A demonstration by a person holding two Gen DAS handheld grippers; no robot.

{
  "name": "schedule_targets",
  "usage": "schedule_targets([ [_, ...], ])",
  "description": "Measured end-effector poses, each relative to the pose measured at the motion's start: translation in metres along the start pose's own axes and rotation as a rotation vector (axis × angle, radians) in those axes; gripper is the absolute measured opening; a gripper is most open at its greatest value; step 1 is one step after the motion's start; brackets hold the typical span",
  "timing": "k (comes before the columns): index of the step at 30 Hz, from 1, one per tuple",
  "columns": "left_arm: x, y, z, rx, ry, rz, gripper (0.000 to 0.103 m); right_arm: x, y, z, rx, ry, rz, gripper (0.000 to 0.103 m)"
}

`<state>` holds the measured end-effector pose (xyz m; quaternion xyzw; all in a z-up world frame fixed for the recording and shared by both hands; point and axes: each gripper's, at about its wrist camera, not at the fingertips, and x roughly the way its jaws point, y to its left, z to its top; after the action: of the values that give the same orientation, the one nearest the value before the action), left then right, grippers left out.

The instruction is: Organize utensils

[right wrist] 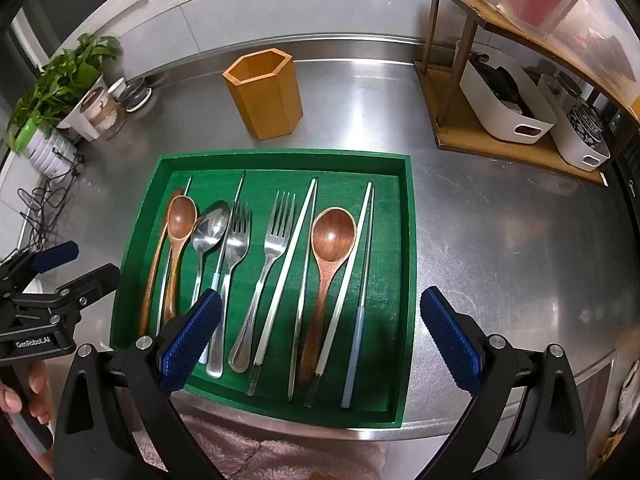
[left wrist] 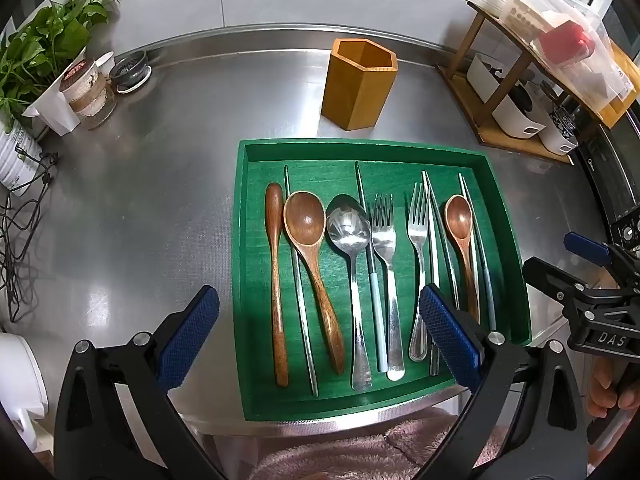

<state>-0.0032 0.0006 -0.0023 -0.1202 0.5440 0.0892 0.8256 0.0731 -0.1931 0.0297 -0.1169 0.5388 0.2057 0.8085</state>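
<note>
I hold both grippers, left (left wrist: 318,320) and right (right wrist: 320,320), with fingers spread wide and empty above the green tray (left wrist: 256,408) on the worktop (left wrist: 140,220), where the utensils lie side by side, presumably bound for the wooden holder (left wrist: 360,84) behind it.

Green tray (right wrist: 406,240), ochre holder (right wrist: 266,94), perhaps pale-blue chopstick handle (right wrist: 354,356).

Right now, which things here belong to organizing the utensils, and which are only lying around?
For the job:
green tray
wooden spoons
metal spoon
forks
chopsticks
wooden holder

Lying about:
potted plant
cables
wooden rack
white bins
</note>
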Motion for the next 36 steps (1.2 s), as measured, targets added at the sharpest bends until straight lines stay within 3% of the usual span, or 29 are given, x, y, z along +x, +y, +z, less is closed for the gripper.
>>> schedule_targets([
  [36,0.0014,-0.0014,0.0028,0.012,0.003,0.003,0.095,0.0034,0.0009,0.0012,0.003,0.016,-0.003,0.099],
])
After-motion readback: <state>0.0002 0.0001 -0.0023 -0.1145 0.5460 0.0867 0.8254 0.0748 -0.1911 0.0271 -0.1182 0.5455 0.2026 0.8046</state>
